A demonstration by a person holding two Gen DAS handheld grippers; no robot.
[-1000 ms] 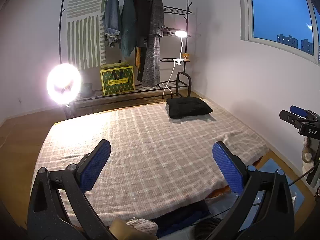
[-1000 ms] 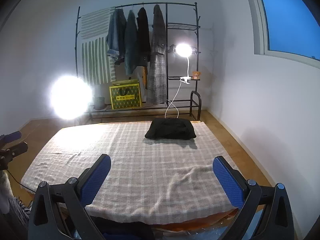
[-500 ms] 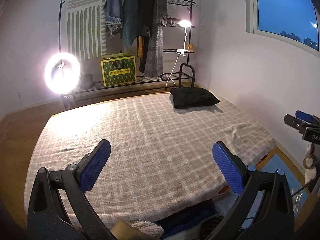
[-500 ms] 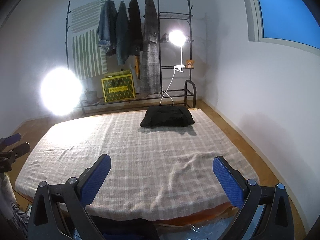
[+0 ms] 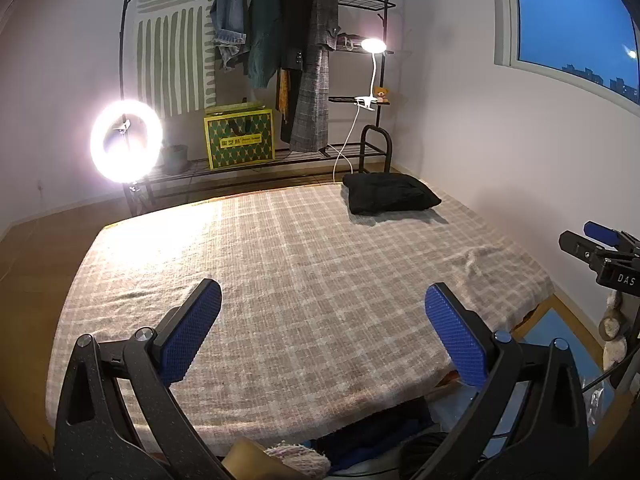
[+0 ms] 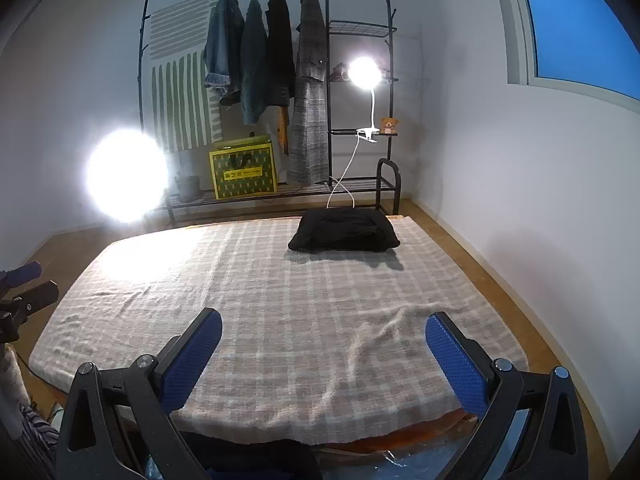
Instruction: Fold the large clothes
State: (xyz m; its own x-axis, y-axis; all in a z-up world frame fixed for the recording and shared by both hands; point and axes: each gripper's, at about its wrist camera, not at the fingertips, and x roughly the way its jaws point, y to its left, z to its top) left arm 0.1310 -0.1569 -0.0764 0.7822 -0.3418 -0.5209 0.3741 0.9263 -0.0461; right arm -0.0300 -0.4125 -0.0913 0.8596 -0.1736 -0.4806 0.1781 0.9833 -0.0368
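Observation:
A folded black garment [image 5: 390, 198] lies at the far right corner of the plaid-covered mattress [image 5: 280, 264]; it also shows in the right wrist view [image 6: 344, 234] on the mattress [image 6: 280, 292]. My left gripper [image 5: 322, 334] is open and empty above the near edge. My right gripper [image 6: 322, 350] is open and empty above the near edge too. The right gripper shows at the right edge of the left wrist view [image 5: 600, 248]. The left gripper shows at the left edge of the right wrist view [image 6: 24, 292]. Dark and knitted clothes [image 5: 360, 440] lie below the near edge.
A black clothes rack [image 6: 312, 80] with hanging coats, a yellow-green box [image 6: 244, 172], a clip lamp [image 6: 364, 74] and a bright ring light [image 5: 126, 142] stand behind the mattress. A white wall and window [image 5: 572, 16] run along the right.
Both grippers have tilted slightly, so the mattress and rack shift in view. The folded black garment has not moved. Both stay open.

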